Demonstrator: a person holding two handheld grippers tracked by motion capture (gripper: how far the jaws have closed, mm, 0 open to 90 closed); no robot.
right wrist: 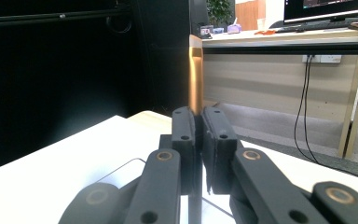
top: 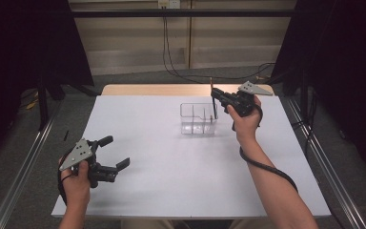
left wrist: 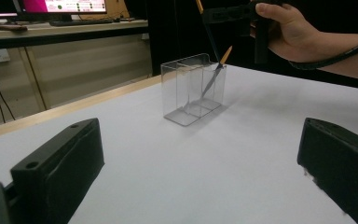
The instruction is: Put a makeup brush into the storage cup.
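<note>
Over toward the far right of the white table, the right gripper is held just above a clear plastic organizer box, its jaws pressed together on a thin brush with a gold-brown handle. From the high view the brush stands close to upright, its lower end down inside the box at the right-hand end, while its upper end pokes up past the jaws. The right gripper view looks along the two black jaws, which meet with barely a slit between them, and the gold handle rises straight out of that slit; a corner of the clear box's rim shows below on the white surface. In the left gripper view the box stands well ahead on the table, divided into compartments, and a second brush with an orange tip leans slantwise in its right-hand part, while the held brush comes down from the right gripper just beside it; which compartment each one sits in I cannot tell. The person's right hand wraps the gripper body from the near side, with the cable looping down along the forearm. The left gripper hovers low over the near left part of the table, well apart from the box, held in the left hand; its jaws stand wide with nothing between them, bare tabletop showing in the gap.
</note>
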